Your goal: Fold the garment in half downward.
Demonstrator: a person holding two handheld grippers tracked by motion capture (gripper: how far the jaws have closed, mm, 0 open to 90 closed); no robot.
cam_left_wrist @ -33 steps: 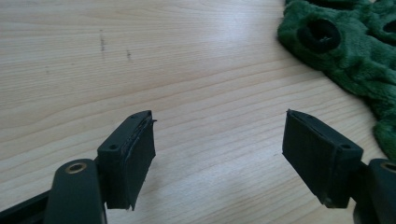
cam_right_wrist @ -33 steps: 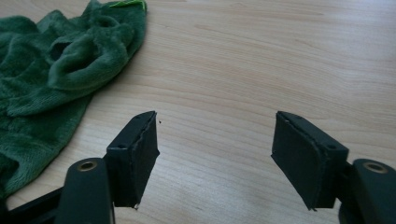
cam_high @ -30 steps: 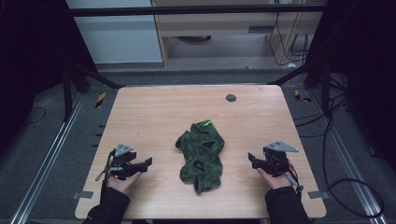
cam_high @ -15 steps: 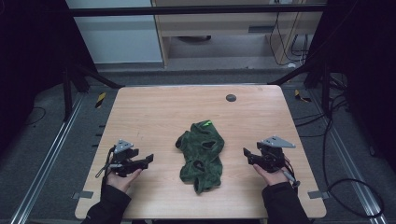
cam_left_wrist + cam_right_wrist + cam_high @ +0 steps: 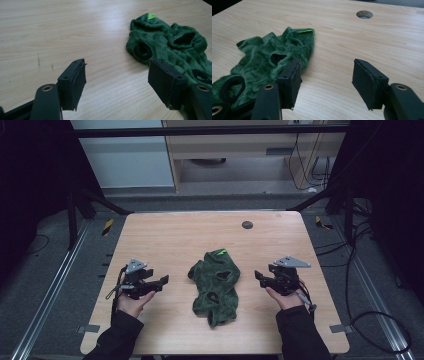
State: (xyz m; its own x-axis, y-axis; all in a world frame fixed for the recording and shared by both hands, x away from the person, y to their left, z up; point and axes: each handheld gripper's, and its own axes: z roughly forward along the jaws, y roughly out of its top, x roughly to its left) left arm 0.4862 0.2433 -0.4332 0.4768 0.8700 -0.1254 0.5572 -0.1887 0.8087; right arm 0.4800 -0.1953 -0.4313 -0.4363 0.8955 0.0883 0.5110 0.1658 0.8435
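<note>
Left gripper [image 5: 162, 280] agape beside green fleece garment [image 5: 216, 285]; lime tag [image 5: 222, 252] unreadable

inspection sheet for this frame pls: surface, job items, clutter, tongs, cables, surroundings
Surface: wooden table, bare apart from the garment; round grommet hole near the far edge.
Job's things: green fleece garment crumpled at centre, bright green tag at its far end.
Clutter: nothing seen.
Grippers: left tongs and right tongs both open, either side of the garment, not touching it.
Cables: one trails from each pair of tongs; more on the floor at right.
Surroundings: dark frame, grey floor, cabinets behind.
</note>
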